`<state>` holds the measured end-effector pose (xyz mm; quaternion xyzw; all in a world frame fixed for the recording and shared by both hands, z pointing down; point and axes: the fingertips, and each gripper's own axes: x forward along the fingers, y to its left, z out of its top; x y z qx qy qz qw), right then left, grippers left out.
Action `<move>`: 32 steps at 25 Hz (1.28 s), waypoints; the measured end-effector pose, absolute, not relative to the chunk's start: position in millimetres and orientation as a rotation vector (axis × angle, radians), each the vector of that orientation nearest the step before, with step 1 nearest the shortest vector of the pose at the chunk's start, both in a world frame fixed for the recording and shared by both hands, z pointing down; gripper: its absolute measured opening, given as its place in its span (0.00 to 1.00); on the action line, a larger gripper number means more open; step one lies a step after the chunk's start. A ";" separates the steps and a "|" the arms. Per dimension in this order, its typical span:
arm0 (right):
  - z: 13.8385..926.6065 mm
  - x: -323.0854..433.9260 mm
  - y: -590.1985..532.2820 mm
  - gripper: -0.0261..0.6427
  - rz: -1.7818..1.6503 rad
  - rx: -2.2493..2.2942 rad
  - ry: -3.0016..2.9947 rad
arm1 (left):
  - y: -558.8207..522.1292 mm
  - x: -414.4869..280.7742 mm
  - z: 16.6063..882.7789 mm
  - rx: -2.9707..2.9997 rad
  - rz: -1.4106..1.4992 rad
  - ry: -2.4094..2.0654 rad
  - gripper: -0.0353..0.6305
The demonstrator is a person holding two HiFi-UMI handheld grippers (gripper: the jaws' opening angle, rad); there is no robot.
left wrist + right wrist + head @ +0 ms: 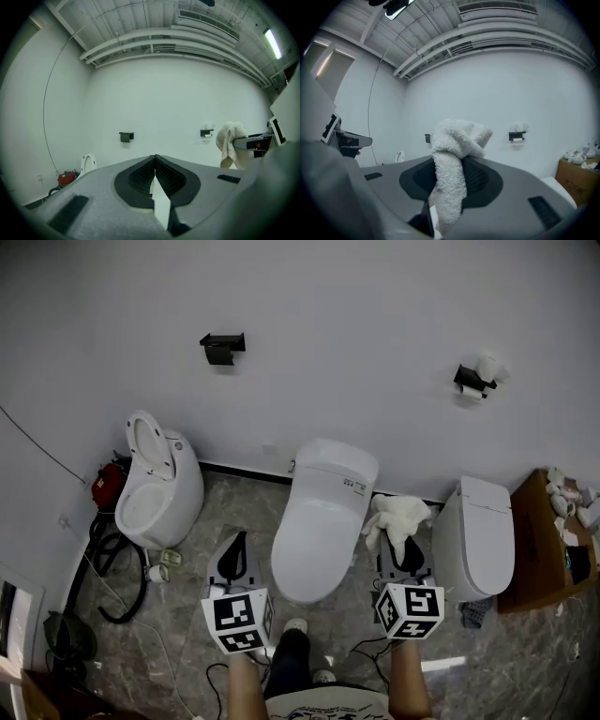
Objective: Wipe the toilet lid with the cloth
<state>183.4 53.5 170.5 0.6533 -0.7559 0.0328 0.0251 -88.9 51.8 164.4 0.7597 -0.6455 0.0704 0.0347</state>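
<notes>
A white toilet with its lid [323,521] down stands in the middle of the head view, against the wall. My right gripper [405,542] hangs just right of it, shut on a white terry cloth [396,519] that drapes over its tips. In the right gripper view the cloth [452,178] hangs down between the jaws. My left gripper [236,547] is held left of the toilet, its jaws shut with nothing between them. From the left gripper view the cloth [230,143] shows at the right.
An open-lidded toilet [155,488] stands at the left with a red object [106,486] and black hose [117,568] beside it. Another closed toilet [478,535] is at the right, then a cardboard box [544,540]. Two holders [222,346] [473,379] hang on the wall.
</notes>
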 end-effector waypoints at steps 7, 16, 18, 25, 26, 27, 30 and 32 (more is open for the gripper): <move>168.6 170.7 -18.2 0.22 0.090 2.079 -2.265 | -34.5 -108.8 167.2 2.374 0.211 -1.913 0.06; 184.2 152.2 -79.0 0.22 0.145 2.109 -2.204 | -108.8 -128.0 177.7 2.400 0.241 -1.852 0.06; 188.2 149.9 -88.9 0.22 0.152 2.107 -2.197 | -120.7 -130.2 183.1 2.398 0.253 -1.845 0.06; 211.2 156.0 -115.6 0.22 0.198 2.078 -2.172 | -146.2 -120.6 205.5 2.365 0.297 -1.825 0.06; 214.8 156.3 -119.8 0.22 0.207 2.066 -2.172 | -149.5 -119.6 208.4 2.357 0.302 -1.827 0.06; 218.1 156.5 -123.9 0.22 0.215 2.053 -2.175 | -153.2 -119.2 210.5 2.351 0.304 -1.833 0.06; 226.4 157.6 -135.3 0.22 0.225 2.006 -2.188 | -163.3 -118.8 216.9 2.321 0.313 -1.862 0.06; 234.5 160.3 -141.6 0.22 0.238 1.980 -2.193 | -168.1 -116.6 223.9 2.301 0.323 -1.876 0.06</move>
